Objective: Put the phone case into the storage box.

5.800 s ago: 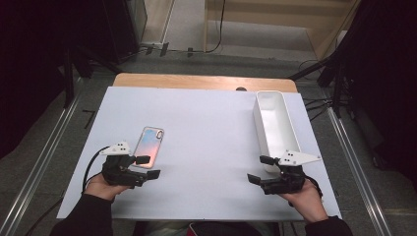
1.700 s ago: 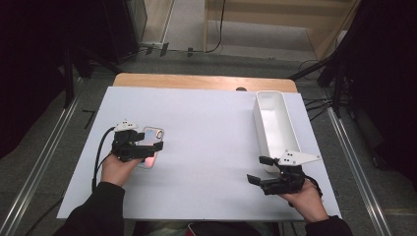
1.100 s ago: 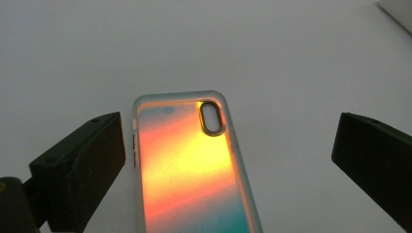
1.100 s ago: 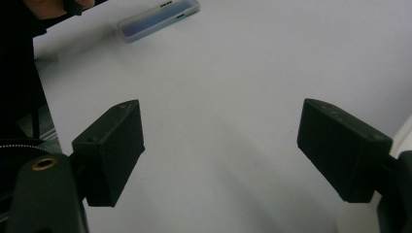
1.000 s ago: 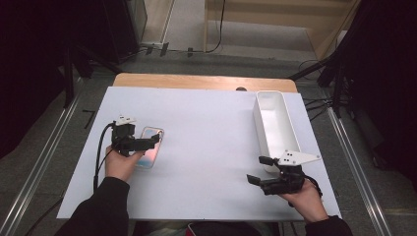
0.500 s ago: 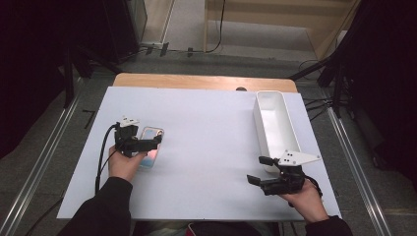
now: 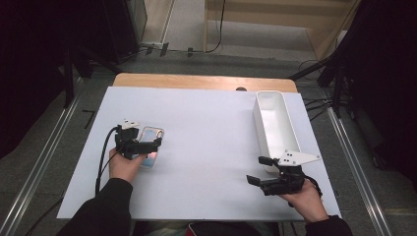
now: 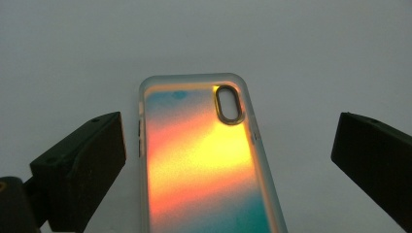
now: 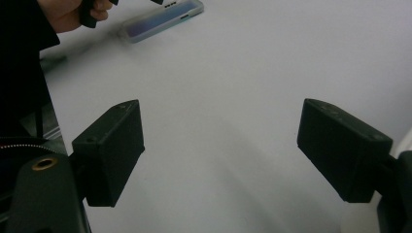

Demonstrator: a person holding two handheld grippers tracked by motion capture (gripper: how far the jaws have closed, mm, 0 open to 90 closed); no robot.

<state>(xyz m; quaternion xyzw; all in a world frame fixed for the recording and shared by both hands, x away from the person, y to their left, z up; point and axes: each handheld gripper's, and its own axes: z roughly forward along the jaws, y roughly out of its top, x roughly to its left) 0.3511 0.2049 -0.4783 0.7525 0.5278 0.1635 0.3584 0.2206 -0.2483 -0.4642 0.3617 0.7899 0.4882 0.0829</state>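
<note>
1. High view: left gripper (image 7: 147,145) over the iridescent orange-teal phone case w/ clear rim (image 7: 151,147), lying flat on white table sheet (image 7: 206,142), left side. Right gripper (image 7: 260,173) near long white plastic bin (image 7: 273,125).
2. Left gripper view: jaws wide, straddling case (image 8: 204,160), not touching.
3. Right gripper view: jaws wide, nothing btw them; case (image 9: 163,19) far off.

Table (image 7: 206,123) evenly lit from overhead; surroundings left dark. Glare is seen on the phone case (image 8: 204,165). Near jaws are softly blurred.
</note>
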